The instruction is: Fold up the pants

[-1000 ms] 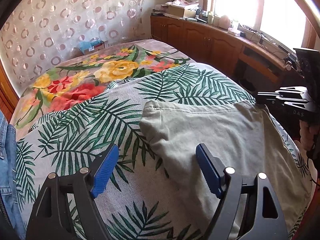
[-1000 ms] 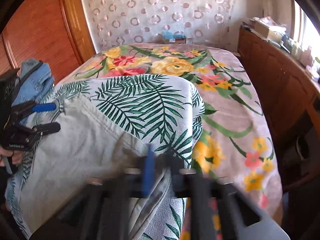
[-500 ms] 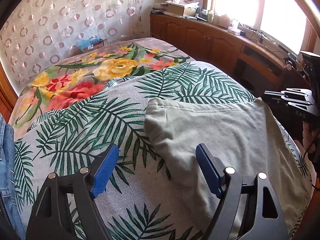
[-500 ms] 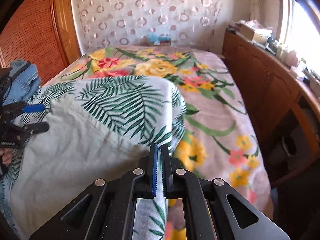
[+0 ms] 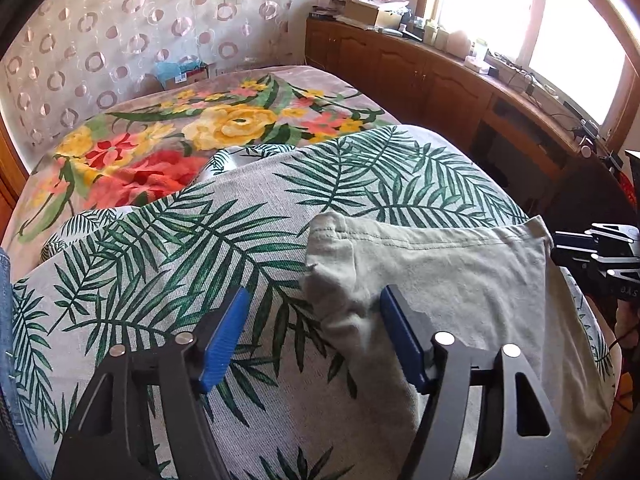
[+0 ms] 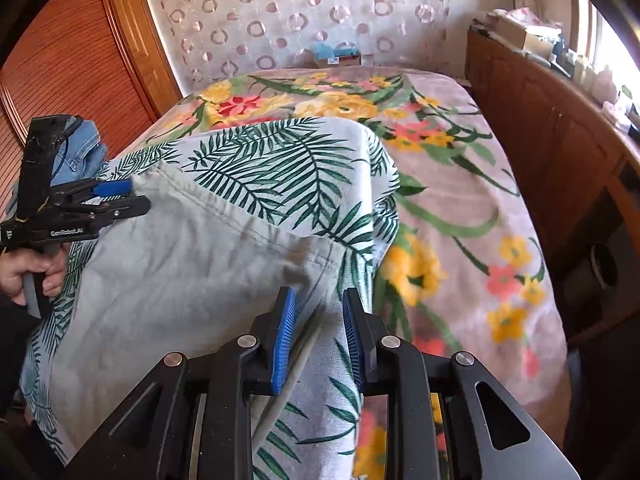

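Observation:
Pale grey-green pants [image 5: 460, 280] lie on a palm-leaf cloth [image 5: 160, 260] spread over the bed. My left gripper [image 5: 316, 292] straddles their near-left corner, which is bunched up against the right pad; the jaws are closing and the left pad stands clear of the fabric. From the right wrist view it shows at the pants' [image 6: 180, 280] far left corner, left gripper [image 6: 136, 197] held by a hand [image 6: 32, 276]. My right gripper [image 6: 319, 294] is opening, and the pants' edge lies loose between its blue pads. The right gripper [image 5: 556, 246] sits at the pants' far right corner.
A floral blanket [image 5: 224, 124] covers the bed beyond the leaf cloth. Blue jeans [image 6: 80, 152] lie at the bed's left edge beside a wooden wardrobe [image 6: 80, 60]. Low wooden cabinets [image 5: 440, 80] with clutter on top run along the right under the window.
The right jaws, shut on the pants' edge before, have parted. The left gripper has moved in over the pants' corner, its jaws have narrowed, and the corner has bunched up.

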### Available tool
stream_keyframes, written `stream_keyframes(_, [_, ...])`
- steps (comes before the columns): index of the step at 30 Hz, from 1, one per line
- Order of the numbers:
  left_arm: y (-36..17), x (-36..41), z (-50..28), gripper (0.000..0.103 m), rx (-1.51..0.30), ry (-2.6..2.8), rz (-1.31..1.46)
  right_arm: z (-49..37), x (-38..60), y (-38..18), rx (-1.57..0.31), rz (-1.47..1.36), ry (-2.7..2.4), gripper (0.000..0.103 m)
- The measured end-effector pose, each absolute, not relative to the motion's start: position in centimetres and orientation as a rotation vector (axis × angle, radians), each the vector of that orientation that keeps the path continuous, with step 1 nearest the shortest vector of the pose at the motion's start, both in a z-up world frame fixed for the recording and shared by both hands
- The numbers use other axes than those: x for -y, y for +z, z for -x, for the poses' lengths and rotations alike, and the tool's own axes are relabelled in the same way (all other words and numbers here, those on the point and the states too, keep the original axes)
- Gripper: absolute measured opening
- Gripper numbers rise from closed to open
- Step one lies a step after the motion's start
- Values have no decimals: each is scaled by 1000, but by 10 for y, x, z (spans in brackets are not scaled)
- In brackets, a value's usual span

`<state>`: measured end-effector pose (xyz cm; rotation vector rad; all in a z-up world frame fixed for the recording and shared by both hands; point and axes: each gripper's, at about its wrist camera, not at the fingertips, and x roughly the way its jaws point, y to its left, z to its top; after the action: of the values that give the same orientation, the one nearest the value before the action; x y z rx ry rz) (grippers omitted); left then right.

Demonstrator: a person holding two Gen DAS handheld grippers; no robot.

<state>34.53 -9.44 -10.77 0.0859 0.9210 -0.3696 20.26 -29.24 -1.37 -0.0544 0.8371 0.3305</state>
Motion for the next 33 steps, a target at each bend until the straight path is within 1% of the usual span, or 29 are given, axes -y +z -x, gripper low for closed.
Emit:
stream_keyframes(5, [-109, 97, -346, 65, -913, -368, -99, -211, 292, -14, -846, 52, 328, 26])
stream_keyframes(7, [-109, 98, -345, 56, -908, -379, -96, -214, 292, -14, -847, 50, 326, 26])
stream_keyframes(8, [-109, 98, -344, 53, -907, -386, -94, -215, 292, -14, -847, 50, 325, 26])
stream_keyframes(9, [-109, 100, -343, 43, -906, -395, -91, -215, 291, -15, -847, 56, 324, 26])
stream_keyframes(10, [-108, 101, -342, 35, -906, -409, -86, -214, 289, -16, -846, 68, 325, 25])
stream_keyframes(11, [-108, 102, -341, 33, -908, -416, -84, -213, 287, -16, -845, 80, 330, 24])
stream_keyframes(12, [-107, 103, -340, 28, -906, -417, -87, -213, 286, -16, -846, 87, 336, 14])
stream_keyframes(13, [-106, 104, -338, 25, -901, -423, -90, -213, 285, -17, -849, 91, 346, 9])
stream_keyframes(15, [-102, 105, -334, 15, -892, -425, -95, -210, 283, -16, -843, 105, 355, 5])
stream_keyframes(18, [-88, 102, -325, 11, -857, -434, -93, -202, 283, -8, -808, 116, 364, 4])
stream_keyframes(21, [-71, 99, -313, 9, -813, -441, -92, -187, 281, 7, -755, 131, 372, 4])
stream_keyframes(30, [-5, 84, -257, 8, -643, -441, -86, -128, 267, 51, -593, 166, 373, 4])
stream_keyframes(33, [20, 75, -228, 8, -573, -429, -89, -105, 262, 64, -540, 170, 379, 4])
